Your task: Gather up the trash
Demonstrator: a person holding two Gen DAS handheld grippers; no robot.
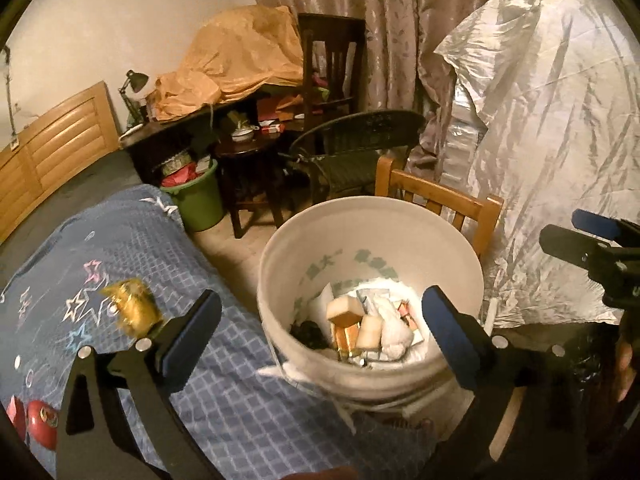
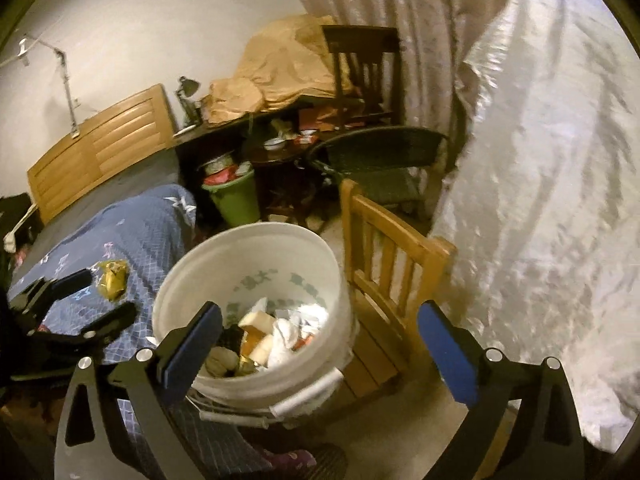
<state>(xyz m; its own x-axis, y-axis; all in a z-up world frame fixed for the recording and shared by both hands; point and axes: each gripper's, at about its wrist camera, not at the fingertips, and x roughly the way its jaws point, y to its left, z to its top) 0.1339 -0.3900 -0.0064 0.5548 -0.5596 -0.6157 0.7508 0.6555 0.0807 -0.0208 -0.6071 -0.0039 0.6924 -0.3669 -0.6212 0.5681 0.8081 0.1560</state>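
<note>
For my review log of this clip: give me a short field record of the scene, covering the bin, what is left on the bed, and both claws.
bin: white bucket beside the bed, partly filled with wrappers and paper
left on bed: gold crumpled wrapper on the blue quilt; red items at the lower left edge
left claw: open, nothing between the jaws
right claw: open, empty, above the bucket
nearby: wooden chair; green bin
</note>
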